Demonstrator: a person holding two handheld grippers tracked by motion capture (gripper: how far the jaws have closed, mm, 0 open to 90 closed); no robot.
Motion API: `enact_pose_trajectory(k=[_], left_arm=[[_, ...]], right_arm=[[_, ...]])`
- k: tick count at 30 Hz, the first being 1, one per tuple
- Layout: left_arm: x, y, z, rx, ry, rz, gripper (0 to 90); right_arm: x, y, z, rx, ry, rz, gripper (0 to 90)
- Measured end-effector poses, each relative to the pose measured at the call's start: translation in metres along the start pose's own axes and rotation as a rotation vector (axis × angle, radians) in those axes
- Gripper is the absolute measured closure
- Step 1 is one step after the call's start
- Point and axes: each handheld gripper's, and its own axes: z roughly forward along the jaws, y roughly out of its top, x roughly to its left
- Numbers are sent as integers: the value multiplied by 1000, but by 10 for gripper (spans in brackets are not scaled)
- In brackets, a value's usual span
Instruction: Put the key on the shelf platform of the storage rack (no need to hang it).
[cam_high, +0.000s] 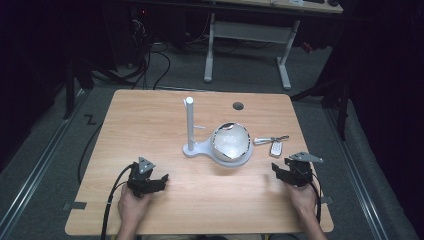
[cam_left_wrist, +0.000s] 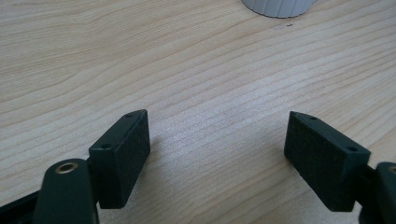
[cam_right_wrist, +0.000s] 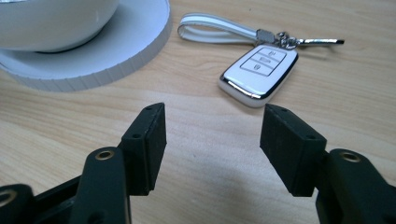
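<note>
Right gripper (cam_right_wrist: 212, 149): mine, low over the table (cam_high: 150, 115) near its right edge. Jaws apart with bare wood between them — nothing held, nothing touched.
Right fingers (cam_right_wrist: 149, 144): aimed at the key fob, which I judge to be what I'm going for; the gap looks wide enough to take it.
Left gripper (cam_left_wrist: 217, 158): parked near my body on the left, jaws spread wide over bare wood, empty. I read it as waiting while the right hand works.
Key fob (cam_right_wrist: 259, 74): just beyond my right fingertips, a little right of the gap's centre, lying flat, buttons up. In the high view it sits at (cam_high: 275, 148).
Strap (cam_right_wrist: 217, 28): white loop past the fob, running left toward the stand, joined to it by a metal clip. Lying flat, so it would trail along if I lift the fob.
Bowl (cam_right_wrist: 51, 21): ahead and left of my right fingers, seated on the round base of the stand (cam_right_wrist: 116, 46) — well apart from the fob, so there's room to close without a knock.
Post (cam_high: 190, 125): upright at the far left end of the stand, farthest from both grippers. It has a small peg on its side, perhaps for hanging the strap; I can't be sure.
</note>
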Motion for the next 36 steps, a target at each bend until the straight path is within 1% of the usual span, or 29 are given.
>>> enact_pose_trajectory(k=[1, 3, 11, 13, 16, 18, 20, 25, 32, 34, 36], left_arm=[[0, 0, 0, 0, 0, 0, 229], [0, 0, 0, 0, 0, 0, 229], [0, 0, 0, 1, -1, 0, 230], [0, 0, 0, 0, -1, -1, 231], [0, 0, 0, 0, -1, -1, 231], [0, 0, 0, 0, -1, -1, 230], [0, 0, 0, 0, -1, 0, 231], [0, 0, 0, 0, -1, 0, 230], [0, 0, 0, 1, -1, 0, 230], [0, 0, 0, 0, -1, 0, 230], [0, 0, 0, 0, -1, 0, 230]], right_arm=[[0, 2, -1, -6, -5, -6, 419], [-1, 6, -2, -15, -7, -4, 427], [-4, 18, -1, -13, 1, 12, 420], [-7, 25, 3, -5, -2, 22, 407], [-8, 28, 5, -6, -9, 30, 404], [-10, 30, 9, 1, -10, 44, 402], [-12, 34, 13, -4, -20, 57, 402], [-13, 39, 16, -4, -30, 60, 401], [-16, 49, 24, 9, -41, 65, 392], [-17, 52, 29, 24, -44, 78, 379], [-17, 52, 31, 28, -47, 83, 375]])
